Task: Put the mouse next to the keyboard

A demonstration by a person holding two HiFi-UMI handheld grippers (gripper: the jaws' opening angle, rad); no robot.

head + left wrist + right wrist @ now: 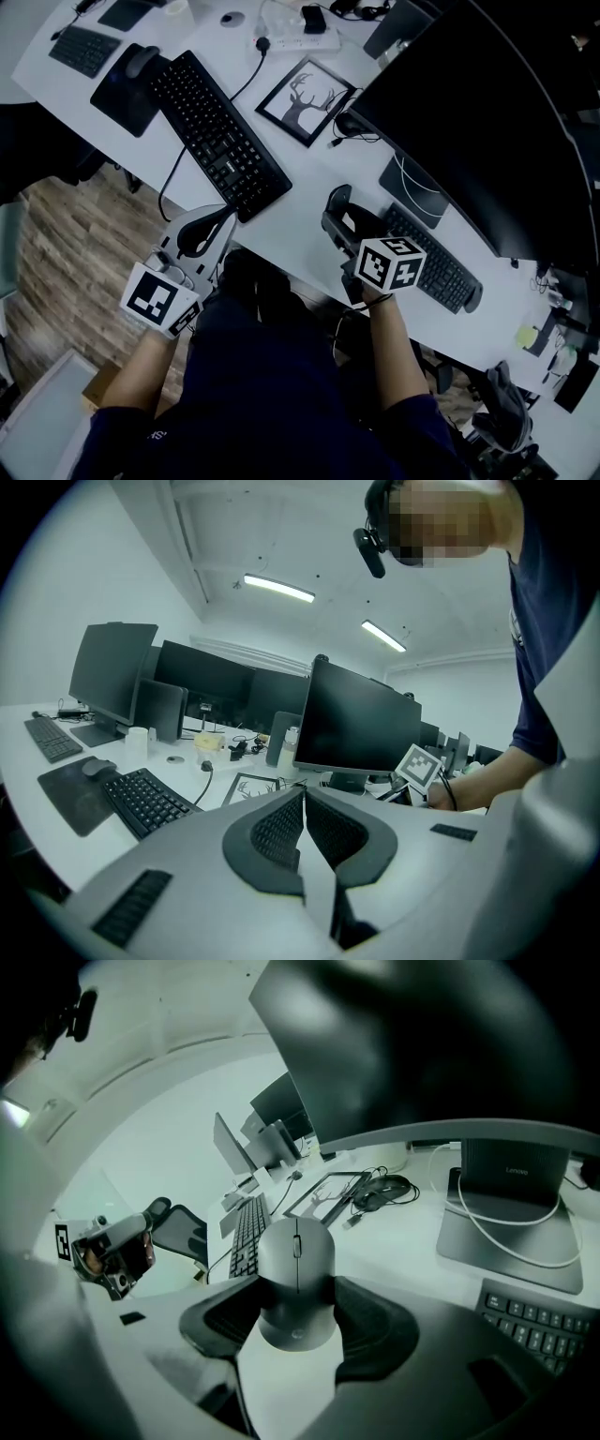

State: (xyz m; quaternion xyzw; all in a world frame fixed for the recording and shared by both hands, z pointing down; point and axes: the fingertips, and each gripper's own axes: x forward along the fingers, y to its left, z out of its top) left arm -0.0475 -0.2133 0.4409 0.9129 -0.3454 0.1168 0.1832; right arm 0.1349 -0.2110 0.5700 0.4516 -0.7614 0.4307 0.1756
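While tight around the mouse (295,1255), right claw (296,1299) above desk (309,192); left claw (304,803) closed, empty

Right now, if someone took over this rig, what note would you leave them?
Left tongs: shut and empty, at the desk's near edge.
Right tongs: shut on the grey mouse, over the desk between the long black keyboard and the smaller keyboard under the monitor.
Done: mouse gripped.
Left: set it down beside a keyboard and open the tongs. I cannot tell which keyboard is meant.
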